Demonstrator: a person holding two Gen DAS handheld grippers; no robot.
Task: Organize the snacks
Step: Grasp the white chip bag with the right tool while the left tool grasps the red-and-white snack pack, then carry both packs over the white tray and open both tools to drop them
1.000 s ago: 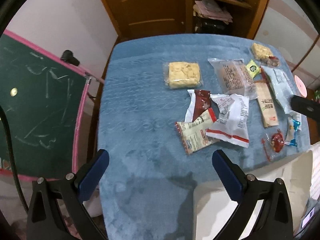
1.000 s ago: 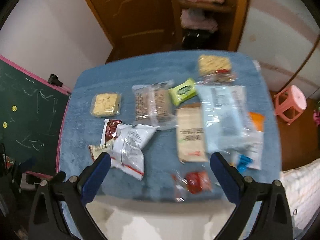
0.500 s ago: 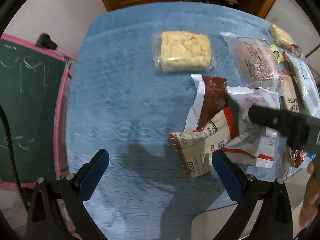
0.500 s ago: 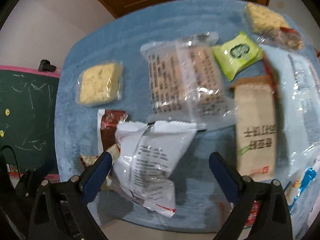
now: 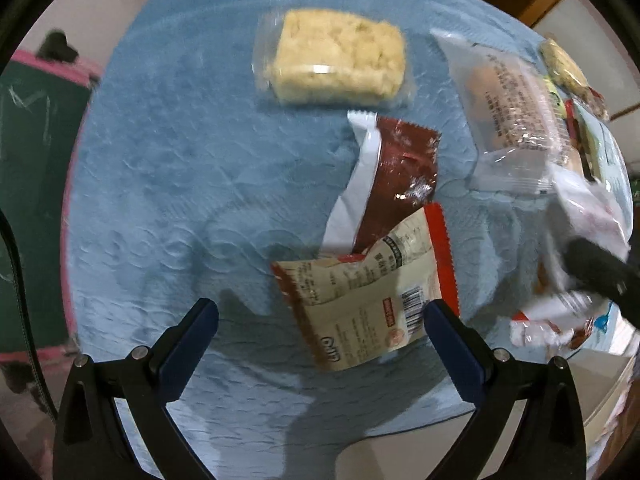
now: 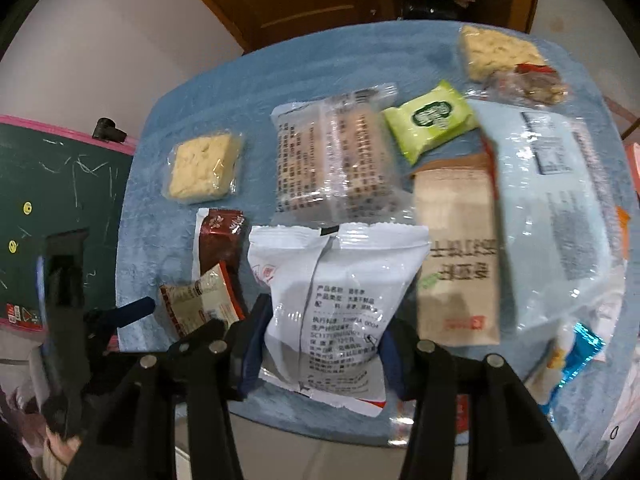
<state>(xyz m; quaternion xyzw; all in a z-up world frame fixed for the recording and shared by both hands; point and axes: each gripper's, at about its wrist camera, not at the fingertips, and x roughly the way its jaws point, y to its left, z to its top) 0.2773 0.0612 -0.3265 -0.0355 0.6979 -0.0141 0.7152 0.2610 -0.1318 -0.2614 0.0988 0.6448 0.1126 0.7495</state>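
Item: white snack pouch [image 6: 332,300], at 6 o'clock on the blue-covered counter [image 6: 224,92], lower end between the right gripper [image 6: 320,354] fingers, which have just been closing and now clench its sides.
Left gripper [image 5: 320,320]: fingers released, hovering over the beige-and-red packet [image 5: 360,300] at 5 o'clock in its view.
Handling: grip the pouch body rather than its seam, and lift straight up clear of the brown sachet [image 6: 218,240].
Change: half a second ago the right fingers stood wide; both views now sit closer to the counter.
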